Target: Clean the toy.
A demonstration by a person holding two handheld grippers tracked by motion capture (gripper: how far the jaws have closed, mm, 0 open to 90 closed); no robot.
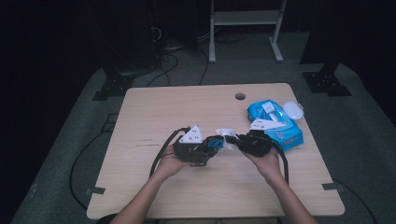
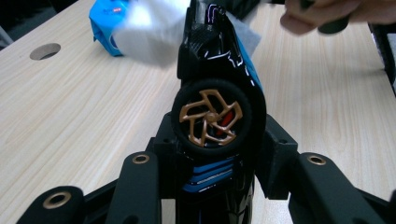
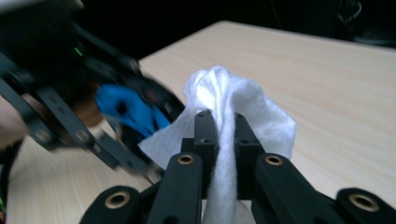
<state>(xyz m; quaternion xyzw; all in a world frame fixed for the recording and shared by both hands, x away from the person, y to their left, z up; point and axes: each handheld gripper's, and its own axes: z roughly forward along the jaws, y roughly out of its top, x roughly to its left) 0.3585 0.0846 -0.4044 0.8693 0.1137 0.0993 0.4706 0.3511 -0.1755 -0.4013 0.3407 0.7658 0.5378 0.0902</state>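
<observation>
Here, nearest the person, two forearms reach over the pale wooden counter and hold the tools facing each other above its middle. The left tool is pinching a black and blue toy car between its jaws, a wheel with a bronze rim turned toward its camera. The right tool is pressed together on a white wipe, which touches the car's far end. Farther back on the right lies a blue wipes pack, with a round hole in the counter beyond.
</observation>
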